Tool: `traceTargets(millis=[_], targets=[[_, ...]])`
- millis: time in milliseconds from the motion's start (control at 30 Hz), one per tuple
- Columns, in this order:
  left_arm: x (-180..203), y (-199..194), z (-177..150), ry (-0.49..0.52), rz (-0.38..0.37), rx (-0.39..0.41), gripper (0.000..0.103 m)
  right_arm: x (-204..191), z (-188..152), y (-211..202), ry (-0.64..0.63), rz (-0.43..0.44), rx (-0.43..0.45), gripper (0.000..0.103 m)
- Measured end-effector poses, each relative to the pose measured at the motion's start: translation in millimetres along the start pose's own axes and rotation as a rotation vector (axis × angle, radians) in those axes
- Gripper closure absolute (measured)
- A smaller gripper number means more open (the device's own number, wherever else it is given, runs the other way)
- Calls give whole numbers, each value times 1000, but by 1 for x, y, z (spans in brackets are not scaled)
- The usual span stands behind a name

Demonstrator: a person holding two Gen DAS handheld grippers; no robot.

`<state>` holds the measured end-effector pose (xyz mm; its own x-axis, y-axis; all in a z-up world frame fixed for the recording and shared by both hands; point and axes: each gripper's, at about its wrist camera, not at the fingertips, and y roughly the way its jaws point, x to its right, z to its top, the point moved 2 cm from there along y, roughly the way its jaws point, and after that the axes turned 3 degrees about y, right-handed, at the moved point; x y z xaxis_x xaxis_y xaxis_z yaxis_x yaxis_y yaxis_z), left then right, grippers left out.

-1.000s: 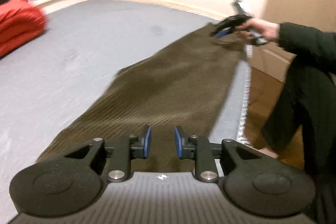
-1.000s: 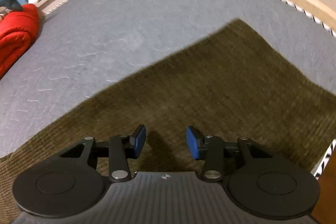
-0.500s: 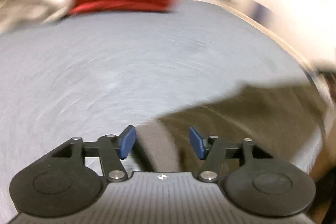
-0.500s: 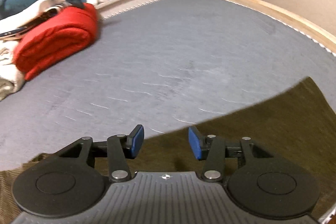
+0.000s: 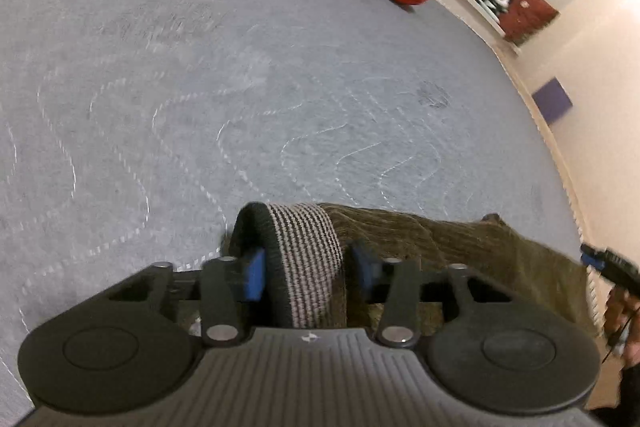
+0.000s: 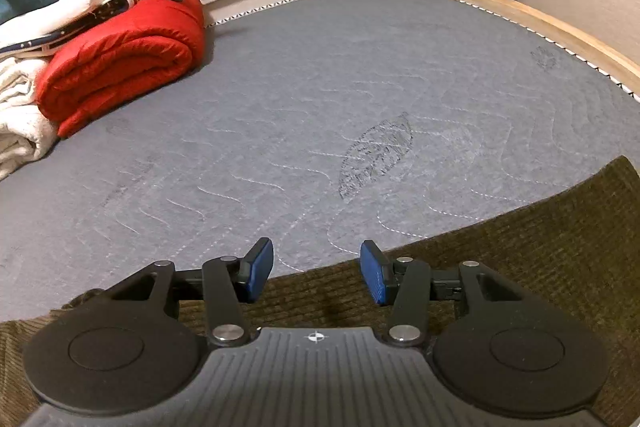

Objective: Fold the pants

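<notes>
Left gripper [image 5: 306, 269]: our fingers stand apart, the striped waistband [image 5: 306, 259] of the olive pants [image 5: 460, 247] between them, seemingly unclamped. Right gripper [image 6: 317, 273]: we hold it spread wide over the pants [image 6: 520, 247] edge. Grey mattress [image 6: 320, 99] ahead; red blanket [image 6: 120, 63] far left.
</notes>
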<state>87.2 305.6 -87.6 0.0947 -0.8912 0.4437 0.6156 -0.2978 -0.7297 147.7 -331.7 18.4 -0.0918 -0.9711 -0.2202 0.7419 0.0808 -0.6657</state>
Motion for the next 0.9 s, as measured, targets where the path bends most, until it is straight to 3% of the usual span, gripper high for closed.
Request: traceTargets(millis=[33, 167, 267, 433, 567, 600, 667, 733, 833, 900], targets=[[3, -4, 2, 17, -3, 15, 72, 1, -1, 2, 2, -7, -3, 52], [10, -41, 6, -9, -13, 121, 73, 3, 0, 5, 21, -16, -1, 52], [-4, -14, -6, -37, 112, -13, 70, 0, 1, 4, 18, -7, 7, 52], [22, -25, -4, 97, 191, 28, 61, -2, 0, 6, 6, -9, -3, 52], [57, -58, -9, 339, 378, 187, 62, -2, 2, 0, -7, -1, 22, 52], [62, -62, -11, 362, 349, 204, 62, -2, 2, -1, -13, -4, 26, 52], [70, -61, -18, 353, 200, 183, 67, -2, 1, -1, -19, -8, 25, 52], [85, -56, -27, 412, 130, 148, 72, -3, 0, 2, -26, -13, 18, 52], [106, -48, -47, 609, 136, 104, 77, -8, -1, 5, -36, -14, 12, 52], [95, -35, -61, 658, 167, -10, 85, -13, -1, 6, -45, -7, 15, 52]])
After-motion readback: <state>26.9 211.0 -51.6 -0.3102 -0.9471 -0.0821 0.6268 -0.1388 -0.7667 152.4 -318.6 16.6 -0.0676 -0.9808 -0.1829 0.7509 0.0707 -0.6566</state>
